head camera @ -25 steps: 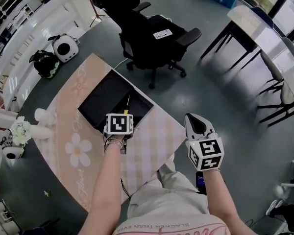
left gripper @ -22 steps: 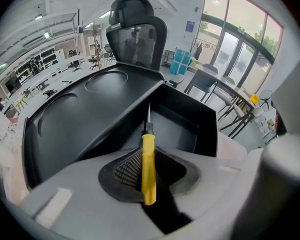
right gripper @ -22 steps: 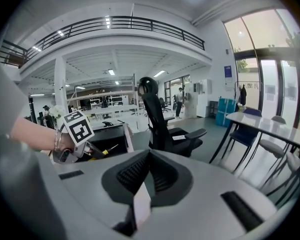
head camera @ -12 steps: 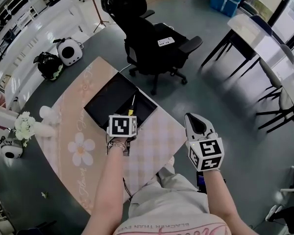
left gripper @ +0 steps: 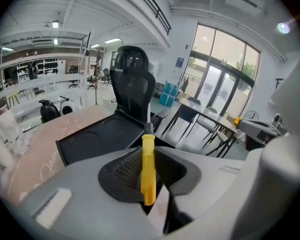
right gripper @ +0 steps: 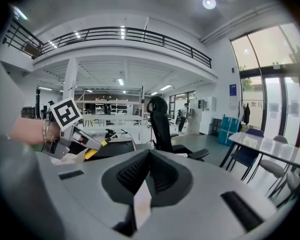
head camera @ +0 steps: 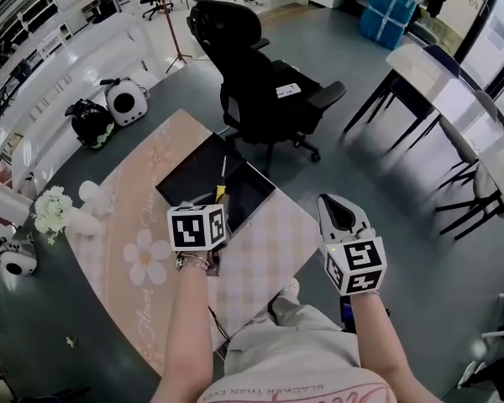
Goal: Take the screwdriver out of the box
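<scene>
My left gripper (head camera: 217,200) is shut on the yellow handle of a screwdriver (head camera: 222,185), whose thin metal shaft points out over the open black box (head camera: 193,168). In the left gripper view the screwdriver (left gripper: 148,169) stands clamped between the jaws of the left gripper (left gripper: 148,151), well above the box (left gripper: 97,140), whose inside looks bare. My right gripper (head camera: 326,201) hovers off the table's right edge with its jaws together and nothing in them. In the right gripper view, past the right gripper (right gripper: 149,156), the left gripper (right gripper: 72,136) and the screwdriver (right gripper: 92,153) show at the left.
The box lies on a table with a pink flowered cloth (head camera: 139,225). A black office chair (head camera: 260,74) stands just behind it. White flowers in a vase (head camera: 55,212) sit at the table's left. Tables and chairs (head camera: 454,82) stand at the right, and bags (head camera: 91,120) lie on the floor at the left.
My left gripper has risen out of the box with the screwdriver and tilted it up. My right gripper has risen a little and stayed shut.
</scene>
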`<state>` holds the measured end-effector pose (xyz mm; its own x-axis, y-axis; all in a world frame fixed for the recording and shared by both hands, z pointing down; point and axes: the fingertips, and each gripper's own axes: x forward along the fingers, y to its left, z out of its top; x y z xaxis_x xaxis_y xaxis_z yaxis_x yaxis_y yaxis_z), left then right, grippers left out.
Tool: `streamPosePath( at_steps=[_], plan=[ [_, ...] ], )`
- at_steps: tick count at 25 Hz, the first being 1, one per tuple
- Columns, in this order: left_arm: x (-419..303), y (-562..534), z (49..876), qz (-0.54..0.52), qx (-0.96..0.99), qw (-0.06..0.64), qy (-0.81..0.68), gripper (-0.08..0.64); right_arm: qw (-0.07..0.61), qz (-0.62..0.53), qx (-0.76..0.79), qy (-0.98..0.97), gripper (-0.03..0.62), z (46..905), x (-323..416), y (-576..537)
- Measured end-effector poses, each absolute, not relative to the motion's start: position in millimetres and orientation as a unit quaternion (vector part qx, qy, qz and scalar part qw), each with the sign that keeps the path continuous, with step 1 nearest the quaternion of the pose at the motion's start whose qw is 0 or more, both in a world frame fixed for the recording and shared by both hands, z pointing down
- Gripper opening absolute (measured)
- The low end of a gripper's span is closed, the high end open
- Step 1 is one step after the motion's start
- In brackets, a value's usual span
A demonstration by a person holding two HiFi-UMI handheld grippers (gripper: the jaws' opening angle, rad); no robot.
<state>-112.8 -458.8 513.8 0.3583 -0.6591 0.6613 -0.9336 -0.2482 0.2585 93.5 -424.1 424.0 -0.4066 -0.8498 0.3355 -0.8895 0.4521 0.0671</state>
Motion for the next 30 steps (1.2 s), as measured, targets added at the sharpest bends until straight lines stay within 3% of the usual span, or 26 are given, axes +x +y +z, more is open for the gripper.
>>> streamPosePath(
  at_steps=[14, 30],
  plan=[
    [-172.8, -416.5, 392.8, 0.061, 0.786, 0.158, -0.594, 0.086, 0.113, -0.013, 0.519, -0.847, 0.006, 348.7, 59.7, -409.4],
    [-177.9, -357.3, 278.7, -0.021, 0.775, -0.029, -0.631, 0.086, 0.042, -0.093, 0.482, -0.87, 0.005, 252.8, 41.2, -382.0]
  ],
)
